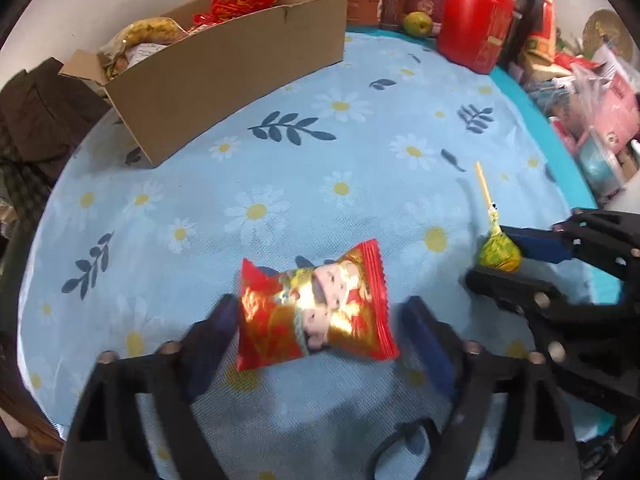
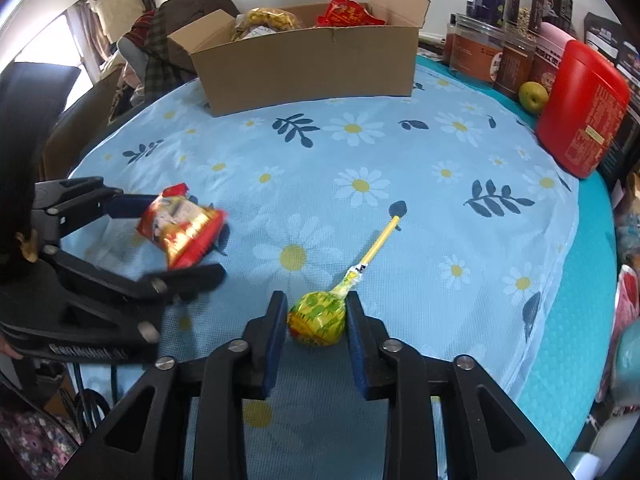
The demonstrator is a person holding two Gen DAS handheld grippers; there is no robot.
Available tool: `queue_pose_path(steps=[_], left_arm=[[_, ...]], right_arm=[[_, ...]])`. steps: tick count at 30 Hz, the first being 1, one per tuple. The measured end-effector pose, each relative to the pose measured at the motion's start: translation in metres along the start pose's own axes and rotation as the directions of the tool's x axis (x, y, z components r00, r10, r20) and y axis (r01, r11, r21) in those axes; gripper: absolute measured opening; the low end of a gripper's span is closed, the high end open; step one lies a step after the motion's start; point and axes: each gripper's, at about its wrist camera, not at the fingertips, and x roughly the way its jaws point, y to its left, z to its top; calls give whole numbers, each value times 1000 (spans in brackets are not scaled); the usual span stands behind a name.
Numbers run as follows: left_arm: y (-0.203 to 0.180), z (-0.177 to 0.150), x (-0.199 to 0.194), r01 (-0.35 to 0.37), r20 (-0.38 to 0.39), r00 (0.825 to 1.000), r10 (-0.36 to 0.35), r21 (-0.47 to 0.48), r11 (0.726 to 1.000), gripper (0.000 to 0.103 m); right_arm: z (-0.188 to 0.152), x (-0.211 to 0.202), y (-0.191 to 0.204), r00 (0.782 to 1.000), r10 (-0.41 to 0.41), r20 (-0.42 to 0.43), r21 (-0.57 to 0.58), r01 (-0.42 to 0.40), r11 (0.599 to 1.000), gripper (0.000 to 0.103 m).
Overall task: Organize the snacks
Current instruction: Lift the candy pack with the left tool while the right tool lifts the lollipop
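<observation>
A red and gold snack packet [image 1: 316, 306] lies between the fingers of my left gripper [image 1: 320, 316], which is open around it; the left pad touches the packet, the right pad stands apart. The packet also shows in the right wrist view [image 2: 182, 226]. A lollipop with a yellow-green wrapper [image 2: 318, 318] and yellow stick lies on the floral cloth [image 2: 400, 152]. My right gripper [image 2: 316, 320] is open, its pads close on either side of the lollipop head. The lollipop [image 1: 498, 254] and right gripper [image 1: 492, 258] also show in the left wrist view. A cardboard box [image 1: 224, 64] holds snack bags.
The cardboard box [image 2: 308, 66] stands at the back of the table. Jars [image 2: 500, 52], a green fruit [image 2: 533, 96] and a red canister [image 2: 582, 114] line the back right. Clutter [image 1: 600, 92] sits beyond the right table edge. Dark clothing [image 1: 36, 120] is piled at left.
</observation>
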Motion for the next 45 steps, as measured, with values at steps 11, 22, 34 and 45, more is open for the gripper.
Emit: queue_pose_path(steps=[11, 22, 34, 45], left_arm=[[11, -5, -4, -18, 71, 997, 23, -73, 997, 63], [15, -6, -7, 15, 80, 997, -8, -80, 997, 55], [16, -9, -16, 79, 82, 994, -72, -84, 993, 53], [13, -12, -26, 103, 99, 990, -96, -68, 992, 53]], right_arm=[[-1, -1, -2, 1000, 3, 6, 3, -3, 1000, 45], [0, -1, -9, 1000, 25, 10, 55, -26, 998, 45], [-2, -1, -7, 998, -57, 35, 56, 55, 997, 26], [-6, -13, -6, 998, -34, 53, 71, 30, 997, 26]])
